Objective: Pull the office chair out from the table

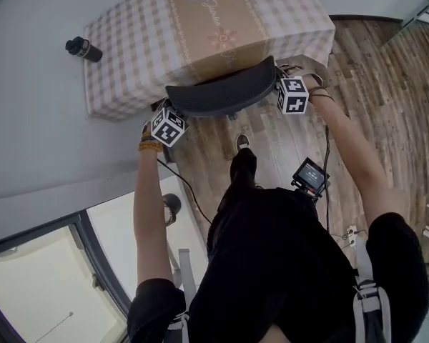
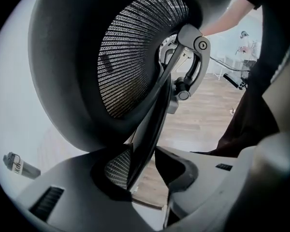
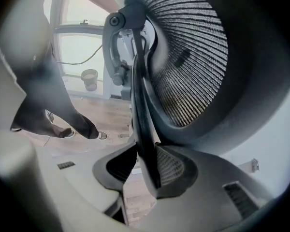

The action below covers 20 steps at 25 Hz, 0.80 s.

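**Desk:** Which containers are pictured, and what is held in them?

**Caption:** A pale bucket [image 3: 89, 79] is seen standing on the floor below a bright window, at the upper left of the right gripper view. Its contents cannot be made out. A dark bottle [image 1: 84, 48] is shown lying at the upper left of the head view, well apart from the chair. Nothing of its fill can be told.

**Desk:** How are materials and shapes to be described?

**Caption:** The table [image 1: 129, 63], at the top centre of the head view, is draped in a checked cloth with a tan floral band down the middle. A wood-plank floor [image 1: 286, 141] is shown below it. The office chair [image 1: 222, 91] is pictured just beneath the table's near edge. Its dark backrest is seen from above as a shallow arc. Fine woven mesh is stretched within a smooth, thick frame.

**Desk:** Where is the chair placed against the claws?

**Caption:** The backrest is taken at both ends. The left gripper [image 1: 170, 113] is set at the arc's left end and the right gripper [image 1: 282, 83] at its right end. In each gripper view the thin rim of the backrest is seen running between the two grey jaws. Both pairs are closed on it.
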Each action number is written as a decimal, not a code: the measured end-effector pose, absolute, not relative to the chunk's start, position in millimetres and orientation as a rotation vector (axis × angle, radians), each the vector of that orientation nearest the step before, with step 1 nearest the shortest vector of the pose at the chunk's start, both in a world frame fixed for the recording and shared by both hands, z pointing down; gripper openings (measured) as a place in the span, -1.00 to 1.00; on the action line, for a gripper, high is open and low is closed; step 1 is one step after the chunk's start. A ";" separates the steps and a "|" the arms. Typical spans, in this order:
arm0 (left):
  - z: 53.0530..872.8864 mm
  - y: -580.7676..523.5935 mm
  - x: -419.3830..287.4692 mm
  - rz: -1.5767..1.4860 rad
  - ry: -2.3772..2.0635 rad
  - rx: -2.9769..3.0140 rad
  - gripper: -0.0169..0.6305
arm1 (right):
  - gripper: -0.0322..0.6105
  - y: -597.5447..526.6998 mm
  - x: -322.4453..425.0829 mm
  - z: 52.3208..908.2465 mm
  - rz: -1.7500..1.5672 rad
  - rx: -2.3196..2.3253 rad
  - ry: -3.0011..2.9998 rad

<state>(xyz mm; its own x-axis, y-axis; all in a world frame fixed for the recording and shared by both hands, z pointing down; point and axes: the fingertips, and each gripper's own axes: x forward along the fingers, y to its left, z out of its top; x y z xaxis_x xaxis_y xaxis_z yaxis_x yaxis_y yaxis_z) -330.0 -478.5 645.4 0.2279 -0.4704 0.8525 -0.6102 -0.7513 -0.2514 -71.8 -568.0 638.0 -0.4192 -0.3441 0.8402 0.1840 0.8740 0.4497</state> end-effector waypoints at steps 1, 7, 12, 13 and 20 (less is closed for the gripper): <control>645.2 -475.1 -328.7 1.553 -1.040 2.346 -0.48 | -0.52 -565.3 -70.6 638.0 -0.586 0.120 -1.915; 645.7 -458.3 -318.9 1.544 -1.049 2.325 -0.48 | -0.51 -552.7 -61.6 640.2 -0.583 0.132 -1.902; 645.6 -437.9 -307.2 1.506 -1.091 2.312 -0.47 | -0.50 -539.0 -52.6 640.1 -0.575 0.130 -1.869; 645.8 -433.5 -304.9 1.499 -1.099 2.312 -0.47 | -0.50 -535.6 -51.0 640.6 -0.575 0.127 -1.862; 645.8 -406.8 -294.6 1.500 -1.087 2.262 -0.47 | -0.49 -514.4 -42.9 639.4 -0.549 0.138 -1.876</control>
